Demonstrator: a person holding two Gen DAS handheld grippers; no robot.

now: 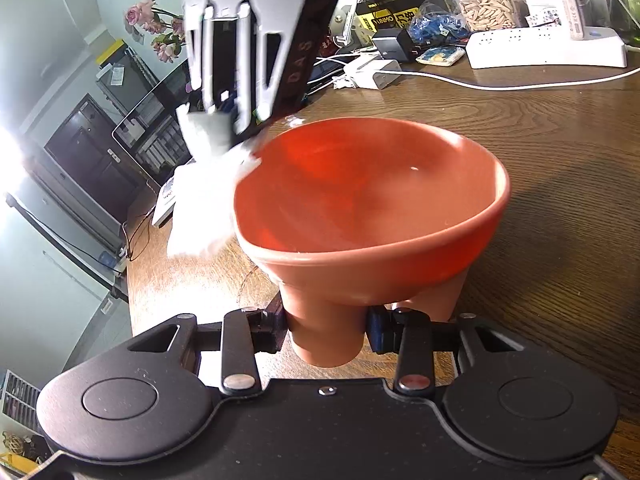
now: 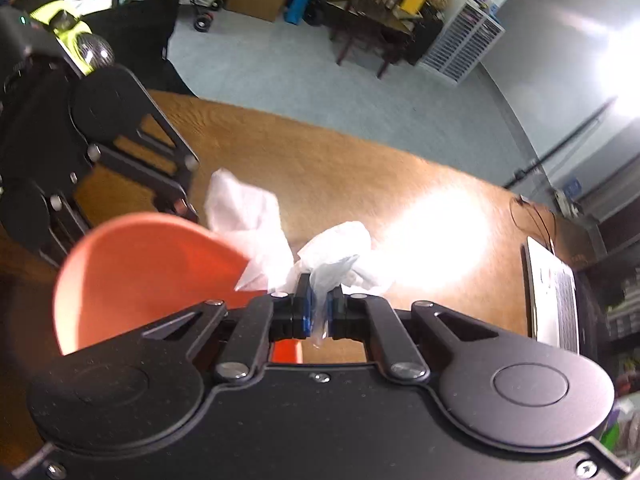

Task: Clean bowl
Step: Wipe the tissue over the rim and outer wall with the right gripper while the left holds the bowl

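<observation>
An orange bowl point(image 1: 372, 196) with stubby legs is held tilted above the wooden table. My left gripper point(image 1: 326, 330) is shut on one of its legs point(image 1: 326, 334). My right gripper point(image 2: 318, 314) is shut on a crumpled white tissue point(image 2: 256, 224) that hangs at the bowl's left rim. In the left wrist view the right gripper point(image 1: 224, 116) comes down from the top left with the tissue point(image 1: 208, 200) outside the rim. In the right wrist view the bowl point(image 2: 148, 272) sits at lower left, with the left gripper point(image 2: 182, 206) behind it.
The wooden table point(image 1: 540, 168) carries a white power strip point(image 1: 548, 46), chargers, cables and boxes at its far edge. A laptop point(image 2: 554, 288) lies near the table's side. Beyond the table are floor, chairs and cardboard boxes.
</observation>
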